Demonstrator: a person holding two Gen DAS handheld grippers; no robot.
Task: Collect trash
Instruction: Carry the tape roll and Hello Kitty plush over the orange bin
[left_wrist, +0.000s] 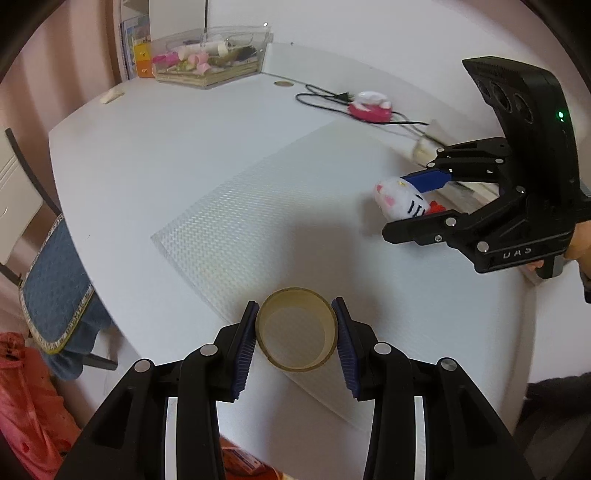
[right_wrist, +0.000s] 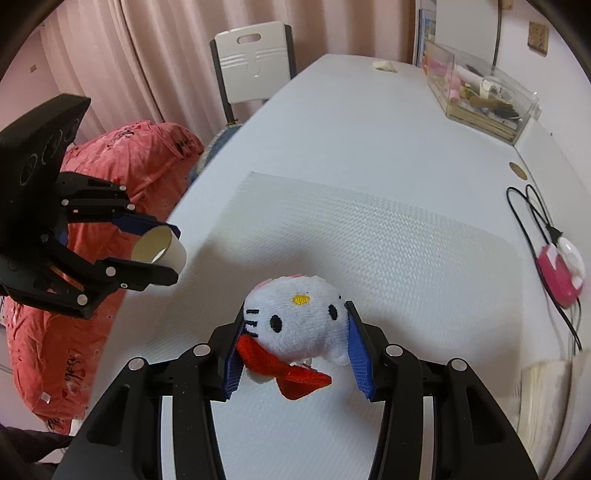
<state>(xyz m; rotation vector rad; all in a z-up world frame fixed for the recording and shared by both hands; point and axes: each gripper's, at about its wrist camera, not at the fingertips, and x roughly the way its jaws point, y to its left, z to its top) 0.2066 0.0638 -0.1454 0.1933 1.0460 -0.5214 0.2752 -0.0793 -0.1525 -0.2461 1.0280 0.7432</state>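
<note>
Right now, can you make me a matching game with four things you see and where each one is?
Things:
1. tape roll
2. plush cat
3. pink mouse
4. clear box

Places:
A. far end of the table, full of small things
B. in the right gripper
C. lying on the table with a black cord
D. in the left gripper

Pairs: 1-D, 2-B, 3-C, 4-A
</note>
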